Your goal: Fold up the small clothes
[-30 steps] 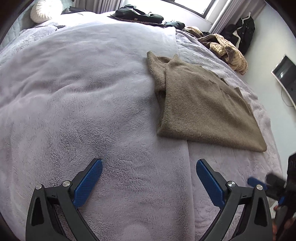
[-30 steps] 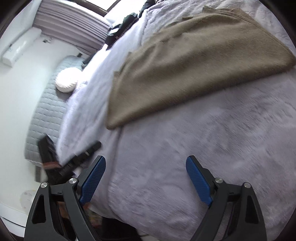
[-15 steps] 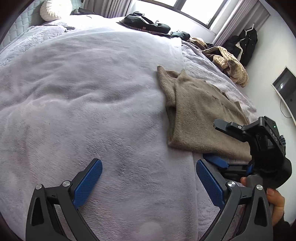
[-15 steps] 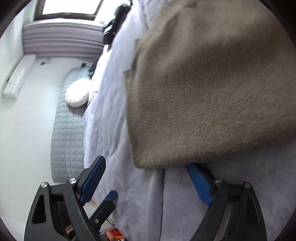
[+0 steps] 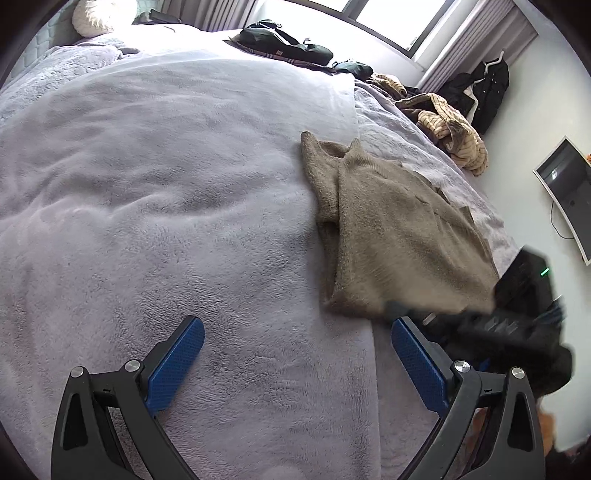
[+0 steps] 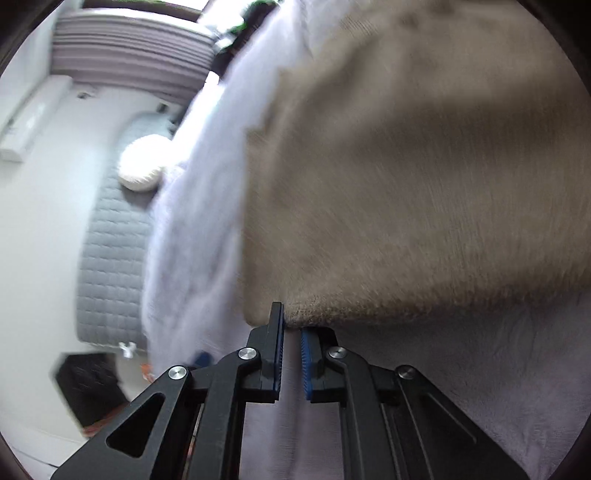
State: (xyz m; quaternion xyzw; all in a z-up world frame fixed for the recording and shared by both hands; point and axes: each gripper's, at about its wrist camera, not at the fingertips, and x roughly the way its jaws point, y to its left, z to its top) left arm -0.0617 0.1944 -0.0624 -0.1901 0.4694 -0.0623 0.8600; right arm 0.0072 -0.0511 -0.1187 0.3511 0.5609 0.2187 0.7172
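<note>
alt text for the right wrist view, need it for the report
The right gripper is shut on the near hem of a brown knit sweater, close to its corner; the sweater fills most of the blurred frame and lies on a pale lilac fleece blanket. At left are a white wall, a grey quilted headboard and a white round cushion.

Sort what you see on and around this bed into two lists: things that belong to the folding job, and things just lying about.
Job: brown sweater; right gripper, shut on its near hem; left gripper, open.

Lying about: black bag; striped garment; hanging black coat; white pillow; monitor.
</note>
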